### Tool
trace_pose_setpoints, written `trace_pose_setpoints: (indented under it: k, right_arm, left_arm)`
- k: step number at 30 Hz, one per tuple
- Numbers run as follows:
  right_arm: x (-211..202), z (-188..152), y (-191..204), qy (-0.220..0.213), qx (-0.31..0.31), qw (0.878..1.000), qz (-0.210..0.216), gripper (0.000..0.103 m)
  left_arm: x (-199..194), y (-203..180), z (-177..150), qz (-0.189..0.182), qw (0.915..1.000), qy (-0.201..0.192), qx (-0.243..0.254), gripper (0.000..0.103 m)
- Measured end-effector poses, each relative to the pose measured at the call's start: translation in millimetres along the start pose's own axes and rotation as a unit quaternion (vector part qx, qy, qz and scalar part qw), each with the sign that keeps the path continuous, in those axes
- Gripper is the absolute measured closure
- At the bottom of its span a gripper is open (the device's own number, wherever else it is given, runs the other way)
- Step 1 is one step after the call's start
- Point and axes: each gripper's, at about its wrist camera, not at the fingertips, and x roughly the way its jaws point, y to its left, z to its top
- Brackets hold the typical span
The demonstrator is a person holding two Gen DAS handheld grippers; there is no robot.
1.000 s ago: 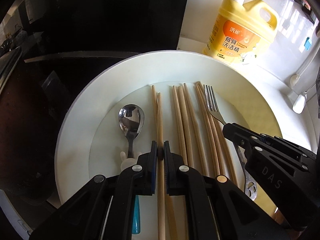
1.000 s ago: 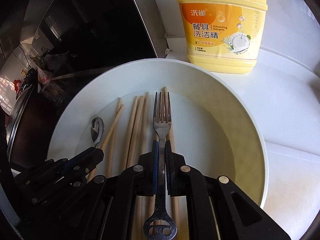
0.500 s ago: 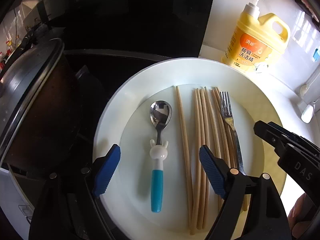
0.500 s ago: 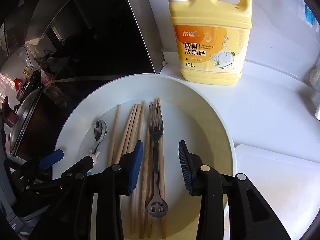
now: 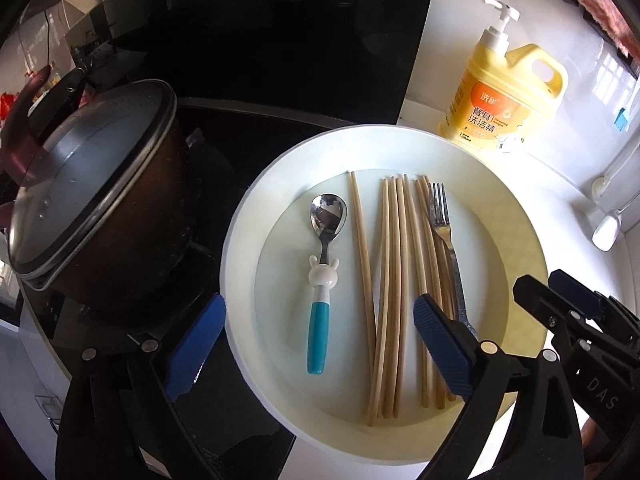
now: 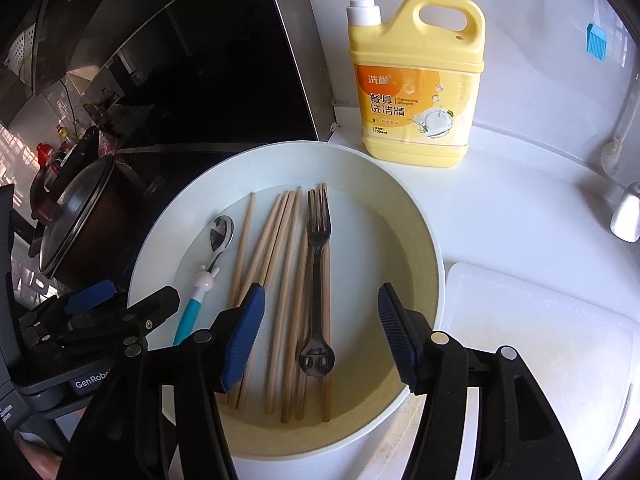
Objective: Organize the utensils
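Observation:
A white plate [image 5: 248,240] holds a spoon [image 5: 324,256] with a teal handle and a white rabbit, several wooden chopsticks [image 5: 396,280] and a metal fork [image 5: 444,240], all lying roughly side by side. My left gripper [image 5: 320,344] hangs above the plate's near edge, its jaws opening wide, with nothing pressed between the pads. In the right wrist view the plate [image 6: 420,240], chopsticks [image 6: 276,248] and fork [image 6: 318,272] lie below my right gripper [image 6: 322,336]. Its jaws are opening too, and the fork handle lies free under them.
A dark pot with a glass lid [image 5: 92,200] stands on the black hob [image 5: 260,80], left of the plate. A yellow dish soap bottle [image 6: 416,80] stands behind the plate on the white counter. A white cutting board [image 6: 540,340] lies to the right.
The left gripper let go of a chopstick and the right gripper let go of the fork. Both opened, rose and drew back from the plate. The utensils stay in the plate.

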Motion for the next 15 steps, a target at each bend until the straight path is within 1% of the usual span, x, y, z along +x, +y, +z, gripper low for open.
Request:
trace_pose_setpoints:
  k: [6, 11, 15]
  right_arm:
    - [-6.9, -5.3, 1.0, 0.008, 0.011, 1.0, -0.009, 0.04]
    - [-12.6, -5.3, 2.9, 0.013, 0.011, 1.0, -0.025, 0.039]
    - [-18.6, -5.9, 6.0, 0.015, 0.009, 0.999, -0.026, 0.038]
  left_arm:
    - [-17.1, 1.8, -1.8, 0.007, 1.0, -0.003, -0.002, 0.008]
    - [-27.1, 2.5, -2.3, 0.009, 0.9999, -0.005, -0.008, 0.007]
    - [-30.2, 1.7, -0.6, 0.011, 0.9999, -0.006, -0.011, 0.007]
